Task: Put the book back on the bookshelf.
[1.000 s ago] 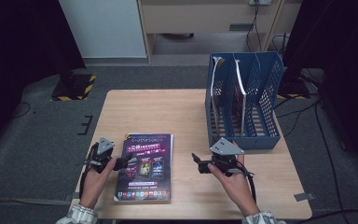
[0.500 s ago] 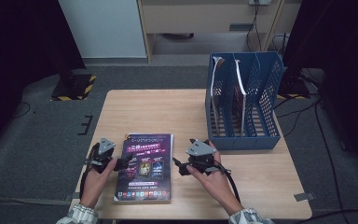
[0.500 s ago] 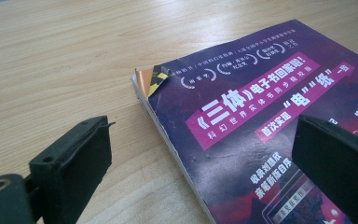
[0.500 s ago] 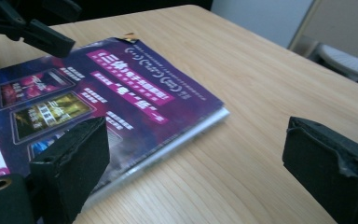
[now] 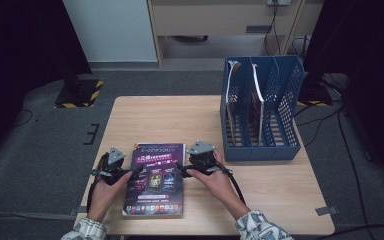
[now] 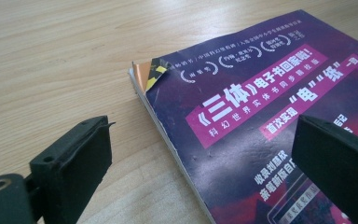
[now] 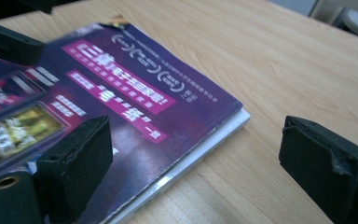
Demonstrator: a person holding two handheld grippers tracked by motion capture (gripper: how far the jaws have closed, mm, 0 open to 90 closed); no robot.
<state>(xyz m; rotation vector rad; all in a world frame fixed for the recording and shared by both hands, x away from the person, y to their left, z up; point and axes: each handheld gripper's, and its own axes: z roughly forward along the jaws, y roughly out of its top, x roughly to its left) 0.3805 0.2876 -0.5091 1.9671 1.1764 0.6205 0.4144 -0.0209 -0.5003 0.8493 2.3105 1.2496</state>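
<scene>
We read this as the approach-to-grasp step: both grippers flank the flat purple glossy-covered magazine [image 5: 155, 179], nothing pinched yet. The magazine lies face up on the pale wooden counter [image 5: 180, 120], at about 7 o'clock from the counter's middle, near the person's edge.

Left gripper [image 5: 132, 171] sits at the magazine's 9 o'clock edge, jaws spread; in the left gripper view [image 6: 200, 163] 1 jaw is over bare wood and the other over the cover, straddling the edge by the dog-eared orange corner [image 6: 150, 74]. Right gripper [image 5: 181, 170] is at the 3 o'clock edge, jaws also spread wide; the right gripper view [image 7: 191, 163] shows them either side of the white page block, 1 over the cover, 1 over the counter.

Next move, as we judge it: lower a jaw under the edge, close on cover plus pages, lift. The magazine lies flat against the wood, so getting a jaw beneath is the hard part; the glossy cover may slip. Likely destination is the blue perforated plastic file rack [image 5: 260, 115] at 2 o'clock, with 3 slots, 2 already holding thin upright items.

Counter is otherwise bare, light wood grain. Room: grey carpet, a black-and-yellow striped floor piece [image 5: 80, 94] at 10 o'clock, cables at 3 o'clock, dark surroundings.
</scene>
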